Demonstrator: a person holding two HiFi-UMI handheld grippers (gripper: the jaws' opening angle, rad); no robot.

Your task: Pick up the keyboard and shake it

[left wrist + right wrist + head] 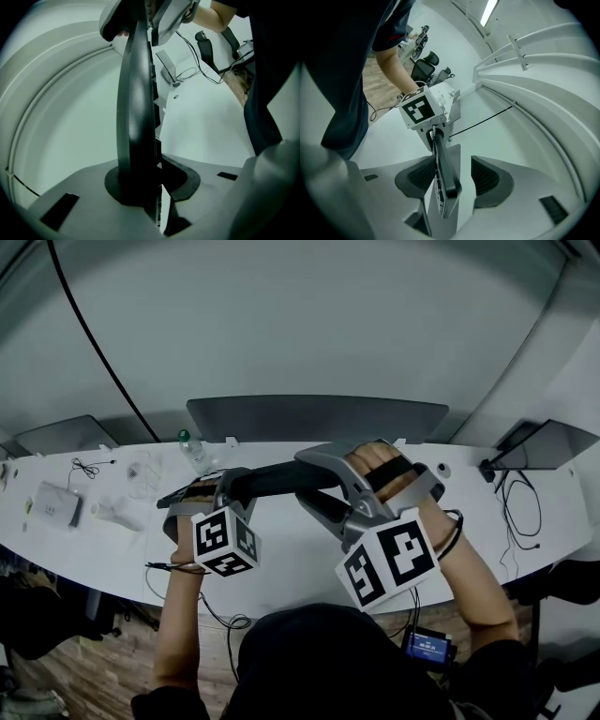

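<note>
The keyboard [272, 479] is long, slim and black, with a smooth dark back and a thin rounded edge. In the head view it sits near the middle, a little toward 9 o'clock. Its length runs from 8 o'clock up to 2 o'clock above the table [300, 554]; whether it touches the top cannot be told. It is tipped up on its long side, showing mostly the back. Near its 8 o'clock end it is clamped tight in the left gripper [150, 183]. Its 2 o'clock end stands edge-on between the spread jaws of the right gripper [452, 176]. Pale key rows show on its 9 o'clock face, and a gap separates it from the 3 o'clock pad.
</note>
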